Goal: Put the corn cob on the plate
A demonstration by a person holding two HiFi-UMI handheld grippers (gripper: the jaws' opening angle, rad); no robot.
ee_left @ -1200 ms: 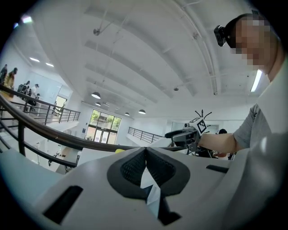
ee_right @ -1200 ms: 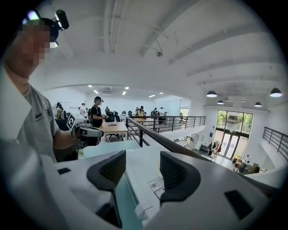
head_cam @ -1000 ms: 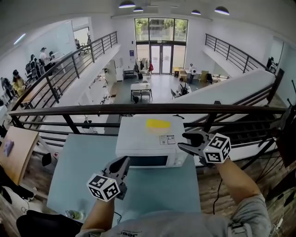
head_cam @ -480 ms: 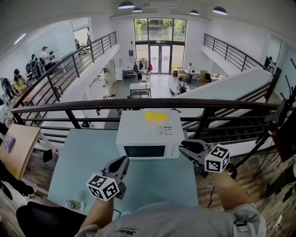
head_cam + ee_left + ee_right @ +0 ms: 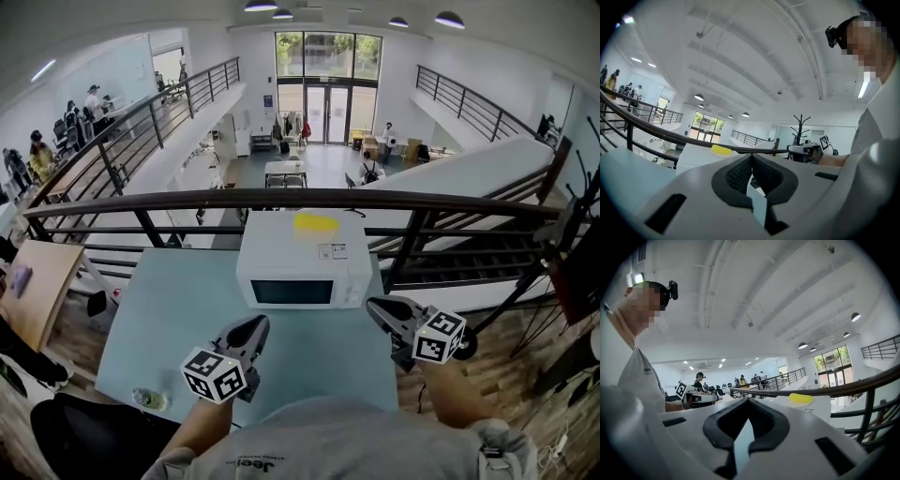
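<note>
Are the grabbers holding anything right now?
No, nothing is held. The left gripper and the right gripper are both shut and empty; the right one's jaws just closed on nothing.

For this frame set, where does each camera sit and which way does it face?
Head view: on the person's head, looking down at the table and microwave; both forearms, left tongs and right tongs show.
Left gripper view: on the left tongs, looking along their shut jaws toward the microwave and right tongs; the person's torso shows.
Right gripper view: on the right tongs, just closed on nothing, facing the left tongs and microwave; torso shows.
Shared: both gripper views catch the yellow object on the microwave.
</note>
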